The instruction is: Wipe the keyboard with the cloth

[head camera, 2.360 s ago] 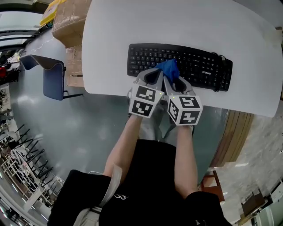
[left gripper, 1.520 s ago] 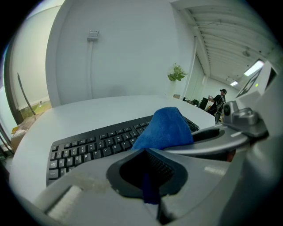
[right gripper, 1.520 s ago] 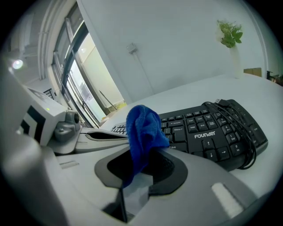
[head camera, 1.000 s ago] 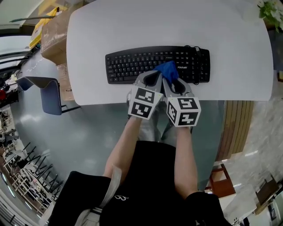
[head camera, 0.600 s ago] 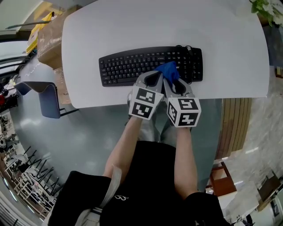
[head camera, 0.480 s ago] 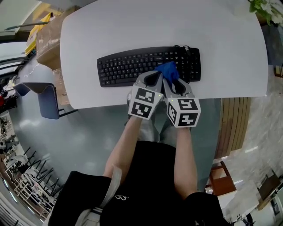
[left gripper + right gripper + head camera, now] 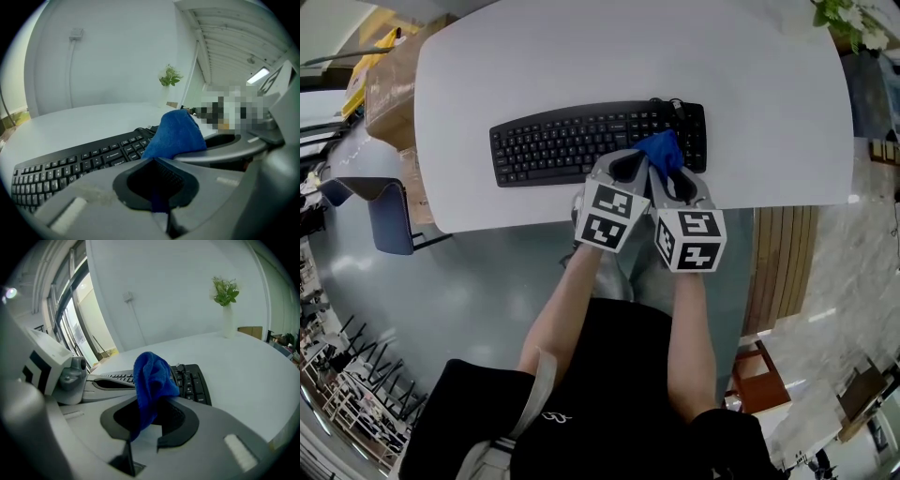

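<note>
Wiping seems partway done: right gripper (image 7: 673, 176) pinches the bunched blue microfibre cloth (image 7: 661, 150) just beyond its fingertips over the black plastic keyboard (image 7: 562, 145), the left gripper (image 7: 623, 169) closed alongside, with keys further left apparently unwiped.

No text, brand or number can be read in any view. Keyboard (image 7: 581, 141): the key legends show only as pale specks in the head view and as faint marks in both gripper views, too small to read. Left gripper (image 7: 626, 161) and right gripper (image 7: 673, 174): each cube carries black-and-white square marker patterns, which contain no letters or digits.
</note>
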Available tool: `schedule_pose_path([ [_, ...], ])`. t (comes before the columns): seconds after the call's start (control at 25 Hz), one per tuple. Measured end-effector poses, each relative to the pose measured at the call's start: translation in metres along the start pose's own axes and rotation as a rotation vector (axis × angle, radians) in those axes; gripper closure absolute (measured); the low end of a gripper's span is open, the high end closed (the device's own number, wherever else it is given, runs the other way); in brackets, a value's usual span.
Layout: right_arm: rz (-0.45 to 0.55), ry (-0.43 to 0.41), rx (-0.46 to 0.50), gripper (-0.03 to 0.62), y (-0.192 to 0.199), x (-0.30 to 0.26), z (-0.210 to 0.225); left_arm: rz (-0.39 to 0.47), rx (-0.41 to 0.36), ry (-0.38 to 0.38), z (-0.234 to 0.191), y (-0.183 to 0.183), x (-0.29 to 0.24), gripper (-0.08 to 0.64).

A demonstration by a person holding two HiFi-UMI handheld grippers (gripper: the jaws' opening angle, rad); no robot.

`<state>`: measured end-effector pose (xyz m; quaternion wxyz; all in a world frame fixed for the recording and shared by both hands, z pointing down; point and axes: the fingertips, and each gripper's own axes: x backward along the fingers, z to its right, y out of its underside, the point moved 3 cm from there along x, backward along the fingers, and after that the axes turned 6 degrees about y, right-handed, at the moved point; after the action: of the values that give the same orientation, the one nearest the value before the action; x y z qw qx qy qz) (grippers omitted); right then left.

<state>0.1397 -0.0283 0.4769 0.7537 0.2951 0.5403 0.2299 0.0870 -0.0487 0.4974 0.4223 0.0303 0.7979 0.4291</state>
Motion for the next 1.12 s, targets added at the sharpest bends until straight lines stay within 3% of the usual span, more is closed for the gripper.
schedule_pose_path([
  [0.76,0.025,0.018,-0.061,0.501,-0.01,0.02,0.065,0.012,-0.024,0.025,0.043,-0.035,-0.042,0.564],
  [1.12,0.021,-0.063,-0.269,0.5,0.002,0.02,0.093,-0.012,-0.06,-0.001,0.059,-0.04,-0.055,0.565],
])
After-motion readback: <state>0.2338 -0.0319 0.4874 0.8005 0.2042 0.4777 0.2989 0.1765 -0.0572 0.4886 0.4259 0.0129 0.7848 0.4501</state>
